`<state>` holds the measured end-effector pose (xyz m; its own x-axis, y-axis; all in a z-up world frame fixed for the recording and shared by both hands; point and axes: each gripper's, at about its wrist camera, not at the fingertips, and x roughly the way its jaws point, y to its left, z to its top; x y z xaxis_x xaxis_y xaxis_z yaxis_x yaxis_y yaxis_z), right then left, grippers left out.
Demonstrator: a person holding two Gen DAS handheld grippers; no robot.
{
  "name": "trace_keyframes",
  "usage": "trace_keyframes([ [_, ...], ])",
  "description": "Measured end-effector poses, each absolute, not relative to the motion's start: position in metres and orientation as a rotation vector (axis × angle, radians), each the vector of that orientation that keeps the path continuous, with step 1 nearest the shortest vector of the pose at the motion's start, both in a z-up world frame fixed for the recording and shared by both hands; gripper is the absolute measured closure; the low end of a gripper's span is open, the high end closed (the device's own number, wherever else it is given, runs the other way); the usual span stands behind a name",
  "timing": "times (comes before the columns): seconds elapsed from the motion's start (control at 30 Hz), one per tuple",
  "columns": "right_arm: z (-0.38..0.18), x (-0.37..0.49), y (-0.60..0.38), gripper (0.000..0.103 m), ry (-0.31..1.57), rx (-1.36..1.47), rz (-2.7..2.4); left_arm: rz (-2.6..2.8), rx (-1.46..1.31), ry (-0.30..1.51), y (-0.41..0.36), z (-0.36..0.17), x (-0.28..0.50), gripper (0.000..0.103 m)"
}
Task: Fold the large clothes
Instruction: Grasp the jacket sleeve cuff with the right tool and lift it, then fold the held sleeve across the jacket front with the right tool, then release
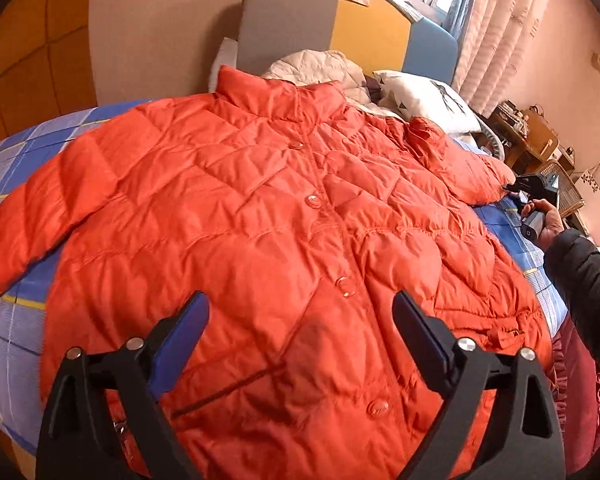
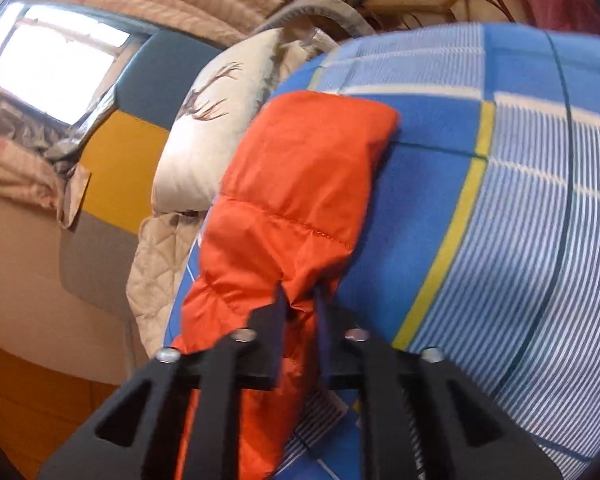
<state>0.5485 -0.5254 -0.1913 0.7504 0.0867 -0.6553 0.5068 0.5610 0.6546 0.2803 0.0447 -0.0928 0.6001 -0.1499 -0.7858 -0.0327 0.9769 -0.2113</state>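
Orange quilted jacket [image 1: 260,208] flat, buttoned

The left gripper [image 1: 300,320] fills the bottom of its frame, jaws spread wide and holding nothing. The right gripper [image 2: 302,312], lower centre, has its jaws pinched on orange fabric.

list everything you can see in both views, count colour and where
jacket: one, orange quilted, spread front up on the bed, snap buttons down the middle
bedsheet: one, blue check with yellow lines, under the jacket
pillow: one, white with antler print, at the head of the bed
beige quilt: one, bunched behind the jacket collar
headboard: one, grey, yellow and blue panels
curtain: pale pink, by the window
wicker chair: one, tan, beside the bed
left tool: black, open above the jacket hem
right tool: black, shut on the jacket sleeve
sleeve of the person: dark, right edge
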Motion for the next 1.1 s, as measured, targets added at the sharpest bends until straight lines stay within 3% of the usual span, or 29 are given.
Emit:
trace_keyframes([
  [0.27,-0.071,0.544,-0.451,0.1,0.62,0.539,-0.032,-0.047,-0.281,0.92,0.058,-0.093,0.297,0.014],
  [0.43,-0.009,0.54,-0.322,0.1,0.596,0.177,0.204,-0.037,-0.313,0.908,0.069,-0.095,0.301,0.014],
  [0.7,-0.044,0.511,-0.151,0.1,0.723,0.011,0.402,-0.038,-0.34,0.919,0.097,-0.098,0.293,0.014],
  [0.93,-0.095,0.495,-0.07,0.1,0.865,-0.087,0.464,-0.058,-0.374,0.91,0.126,-0.097,0.306,0.014],
  [0.97,-0.1,0.492,-0.065,0.094,0.879,-0.092,0.467,-0.065,-0.386,0.908,0.13,-0.097,0.311,0.014],
  [1.03,-0.105,0.489,-0.065,0.07,0.904,-0.067,0.476,-0.08,-0.421,0.909,0.138,-0.098,0.323,0.014],
  [1.07,-0.104,0.485,-0.069,0.034,0.901,-0.026,0.492,-0.089,-0.437,0.911,0.14,-0.1,0.329,0.014],
  [1.1,-0.101,0.481,-0.073,0.004,0.891,-0.002,0.494,-0.093,-0.454,0.912,0.142,-0.101,0.336,0.014],
])
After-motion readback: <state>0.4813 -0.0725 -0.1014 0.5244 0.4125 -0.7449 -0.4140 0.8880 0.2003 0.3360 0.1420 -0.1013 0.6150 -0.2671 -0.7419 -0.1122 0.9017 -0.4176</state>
